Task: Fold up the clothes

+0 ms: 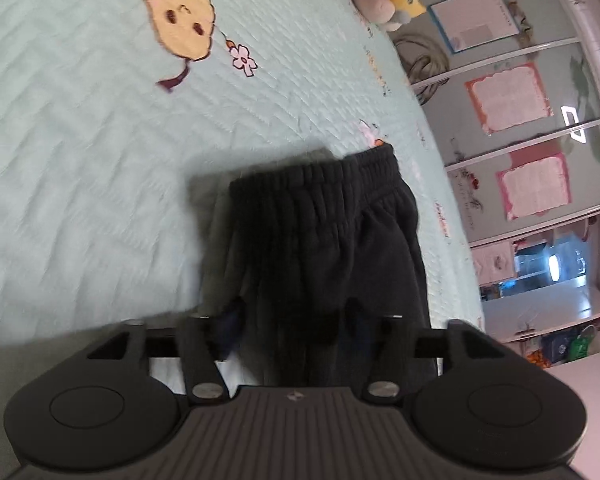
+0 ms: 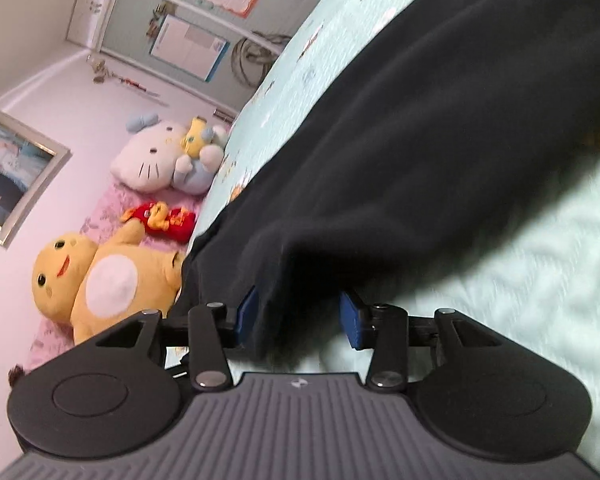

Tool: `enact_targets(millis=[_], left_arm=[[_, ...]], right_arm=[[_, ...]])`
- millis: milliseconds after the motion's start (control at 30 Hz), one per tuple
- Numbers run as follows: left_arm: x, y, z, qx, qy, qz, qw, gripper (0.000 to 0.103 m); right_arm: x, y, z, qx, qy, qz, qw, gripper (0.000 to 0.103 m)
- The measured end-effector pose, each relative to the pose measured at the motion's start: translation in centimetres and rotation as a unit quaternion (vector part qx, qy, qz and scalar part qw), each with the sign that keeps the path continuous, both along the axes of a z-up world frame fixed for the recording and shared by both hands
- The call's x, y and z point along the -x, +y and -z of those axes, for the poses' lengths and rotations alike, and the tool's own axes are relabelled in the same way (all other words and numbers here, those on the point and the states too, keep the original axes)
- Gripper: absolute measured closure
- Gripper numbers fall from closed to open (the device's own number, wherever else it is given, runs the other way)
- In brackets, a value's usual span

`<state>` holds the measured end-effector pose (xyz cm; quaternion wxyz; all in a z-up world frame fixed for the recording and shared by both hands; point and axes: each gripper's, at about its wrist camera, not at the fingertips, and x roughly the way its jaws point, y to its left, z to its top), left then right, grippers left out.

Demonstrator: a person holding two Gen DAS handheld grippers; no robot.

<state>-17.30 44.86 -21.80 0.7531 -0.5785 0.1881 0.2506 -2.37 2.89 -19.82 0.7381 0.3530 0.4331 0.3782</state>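
Black sweatpants [image 1: 324, 240] lifted over the quilted bed cover [image 1: 100, 160].
Left gripper [image 1: 296, 320] and right gripper [image 2: 298, 316] each pinch bunched dark cloth; wall posters' [image 1: 508, 98] writing unreadable.

You are working in soft, even indoor light that leaves the pale green bedspread [image 1: 100, 160] bright but slightly washed out. The black trousers [image 1: 324, 240] come out so dark that folds barely show, and they cast a soft grey shadow to their left. Motion blur smears the quilting near both lower edges and the trousers' hem in the right wrist view. Fisheye distortion bows the cabinet doors [image 1: 532, 128], where a small white glare spot sits on the glass.
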Motion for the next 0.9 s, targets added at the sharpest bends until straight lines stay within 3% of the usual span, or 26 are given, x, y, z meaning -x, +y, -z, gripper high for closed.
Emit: enact_targets(millis=[167,267,400,467,600,700,900], left_arm=[[0.9,-3.1,-0.3,-0.022,0.006,0.013,0.9996,0.034],[0.3,-3.6,-0.4,-0.023,0.013,0.017,0.9995,0.031],[-0.5,-4.2,-0.7,-0.023,0.023,0.022,0.9992,0.029],[-0.9,-4.5,-0.8,-0.024,0.028,0.024,0.999,0.029],[-1.5,-5.0,-0.8,-0.024,0.037,0.025,0.9987,0.029],[-1.8,-5.1,-0.7,-0.024,0.046,0.021,0.9985,0.029],[-3.6,-5.6,-1.4,-0.046,0.077,0.023,0.9957,0.02]], right_arm=[[0.8,-5.3,0.3,-0.008,0.028,0.057,0.998,0.058],[0.4,-9.9,0.1,-0.014,0.034,0.128,0.991,0.056],[-0.3,-18.1,0.1,-0.024,0.044,0.279,0.959,0.055],[-0.7,-22.1,-0.2,-0.019,0.029,0.342,0.939,0.047],[-1.9,-28.1,-0.5,-0.003,0.011,0.422,0.906,0.043],[-3.8,-31.0,0.4,-0.018,0.017,0.439,0.898,0.042],[-8.4,-33.4,2.2,-0.047,0.019,0.435,0.899,0.042]])
